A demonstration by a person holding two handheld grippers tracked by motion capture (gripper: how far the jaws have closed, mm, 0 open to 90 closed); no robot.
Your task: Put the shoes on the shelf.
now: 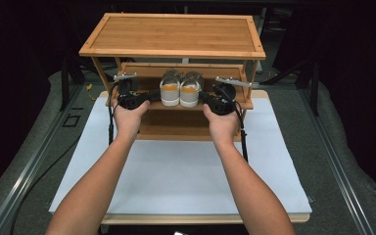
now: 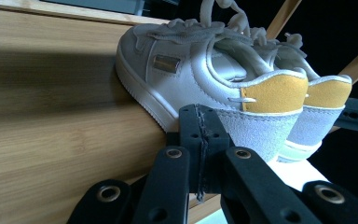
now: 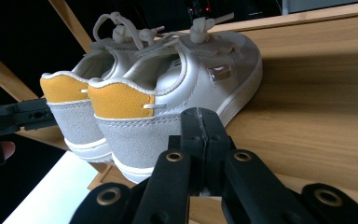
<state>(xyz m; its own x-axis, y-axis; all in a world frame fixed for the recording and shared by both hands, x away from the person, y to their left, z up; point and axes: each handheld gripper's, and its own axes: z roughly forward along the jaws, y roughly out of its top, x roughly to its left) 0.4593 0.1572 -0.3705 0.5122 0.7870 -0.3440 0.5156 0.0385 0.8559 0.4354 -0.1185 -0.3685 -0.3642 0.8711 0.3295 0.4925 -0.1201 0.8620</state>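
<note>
Bamboo, pale and slatted, makes up the two-tier wooden shoe rack [image 1: 174, 34] standing at the far end of the white table mat [image 1: 186, 176], and every place below is given from that rack. On its lower shelf, at the middle, sits your pair of small white sneakers with yellow heel tabs and grey heel patches [image 1: 180, 88], side by side, heels toward you and toes toward the back of the rack.

Your left gripper [image 1: 149, 96] lies at the front edge of that lower shelf, just left of the pair. In the left gripper view its jaws are pressed together with nothing between them, their tip [image 2: 200, 123] close against the grey heel patch of the nearer sneaker [image 2: 223, 84]; whether it actually touches I cannot tell from this angle.

Your right gripper [image 1: 201, 97] mirrors it at the same shelf edge, just right of the pair. In the right gripper view its jaws likewise stand together and empty, the tip [image 3: 200, 126] just beside the heel of the nearer sneaker [image 3: 168, 93].
</note>
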